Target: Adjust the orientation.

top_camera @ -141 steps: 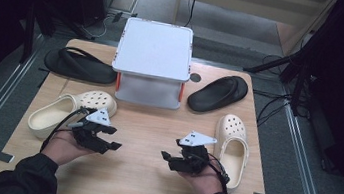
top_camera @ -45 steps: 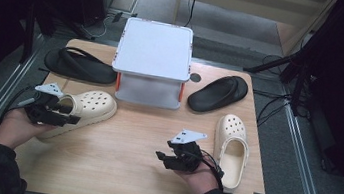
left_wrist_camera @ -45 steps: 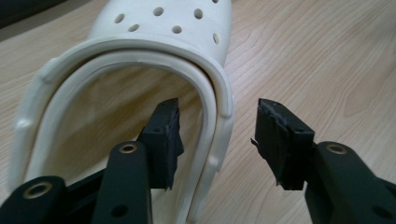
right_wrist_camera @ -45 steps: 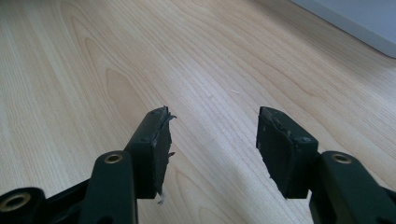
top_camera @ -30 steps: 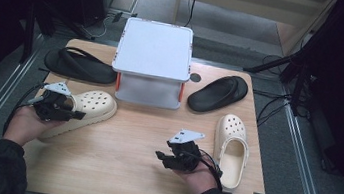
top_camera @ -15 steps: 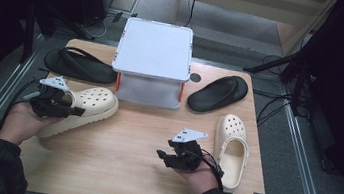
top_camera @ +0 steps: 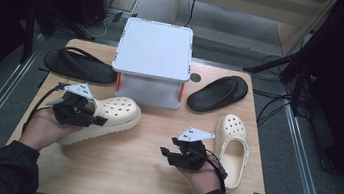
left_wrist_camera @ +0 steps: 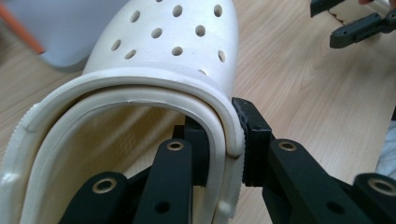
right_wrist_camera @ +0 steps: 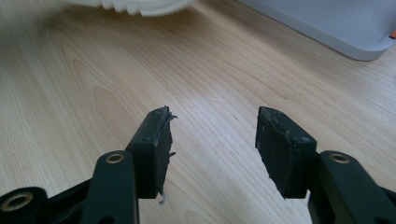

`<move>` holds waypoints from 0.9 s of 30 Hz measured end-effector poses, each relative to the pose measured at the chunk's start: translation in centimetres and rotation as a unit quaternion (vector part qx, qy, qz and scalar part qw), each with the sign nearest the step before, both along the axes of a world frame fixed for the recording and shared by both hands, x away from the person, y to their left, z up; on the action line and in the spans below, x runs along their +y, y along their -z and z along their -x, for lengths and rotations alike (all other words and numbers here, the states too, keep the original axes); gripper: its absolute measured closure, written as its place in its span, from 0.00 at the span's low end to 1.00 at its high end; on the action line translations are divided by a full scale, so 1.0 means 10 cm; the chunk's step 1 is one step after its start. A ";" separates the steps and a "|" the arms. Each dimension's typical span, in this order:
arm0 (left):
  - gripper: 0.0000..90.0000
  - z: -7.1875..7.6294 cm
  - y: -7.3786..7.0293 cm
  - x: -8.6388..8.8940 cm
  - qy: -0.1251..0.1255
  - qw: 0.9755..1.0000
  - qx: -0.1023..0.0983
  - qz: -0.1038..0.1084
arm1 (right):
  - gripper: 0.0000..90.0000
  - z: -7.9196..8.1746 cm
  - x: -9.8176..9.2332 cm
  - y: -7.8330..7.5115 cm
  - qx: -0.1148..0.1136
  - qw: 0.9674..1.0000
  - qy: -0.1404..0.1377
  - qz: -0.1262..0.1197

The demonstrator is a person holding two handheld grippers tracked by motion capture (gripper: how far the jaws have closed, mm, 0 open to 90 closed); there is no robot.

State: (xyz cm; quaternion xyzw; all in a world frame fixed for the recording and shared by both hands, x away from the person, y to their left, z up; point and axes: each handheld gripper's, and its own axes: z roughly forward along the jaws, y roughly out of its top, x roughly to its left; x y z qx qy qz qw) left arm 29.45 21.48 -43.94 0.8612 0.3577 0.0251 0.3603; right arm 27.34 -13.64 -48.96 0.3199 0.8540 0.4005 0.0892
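Observation:
My left gripper (top_camera: 87, 116) is shut on the side wall of a cream perforated clog (top_camera: 106, 117), which hangs tilted just above the wooden table (top_camera: 139, 173) at the left. In the left gripper view its pads (left_wrist_camera: 252, 140) pinch the clog's rim (left_wrist_camera: 140, 88) from inside and outside. A matching cream clog (top_camera: 232, 144) lies on the table at the right. Beside that clog my right gripper (top_camera: 168, 153) stands open over bare wood, its fingertips (right_wrist_camera: 155, 140) with nothing between them.
A white lidded box (top_camera: 153, 59) stands at the back middle. A black sandal (top_camera: 79, 65) lies left of it and another black sandal (top_camera: 218, 93) right of it. The table drops off to grey floor with rails on both sides.
My left gripper has lifted the cream clog and carried it right, toward the table's middle. The right gripper has stayed where it was.

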 end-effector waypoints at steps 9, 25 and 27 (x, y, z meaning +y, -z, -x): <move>0.86 -0.06 0.05 -0.44 0.034 0.999 0.019 0.002 | 0.52 0.04 -0.04 -0.01 -0.002 1.000 0.010 -0.003; 0.86 -0.01 0.32 -0.84 0.049 0.998 0.029 -0.013 | 0.52 0.06 -0.03 0.02 0.000 1.000 0.011 0.004; 0.86 0.00 0.34 -0.85 0.053 0.998 0.023 -0.018 | 0.52 0.05 -0.02 0.03 0.002 1.000 0.009 0.008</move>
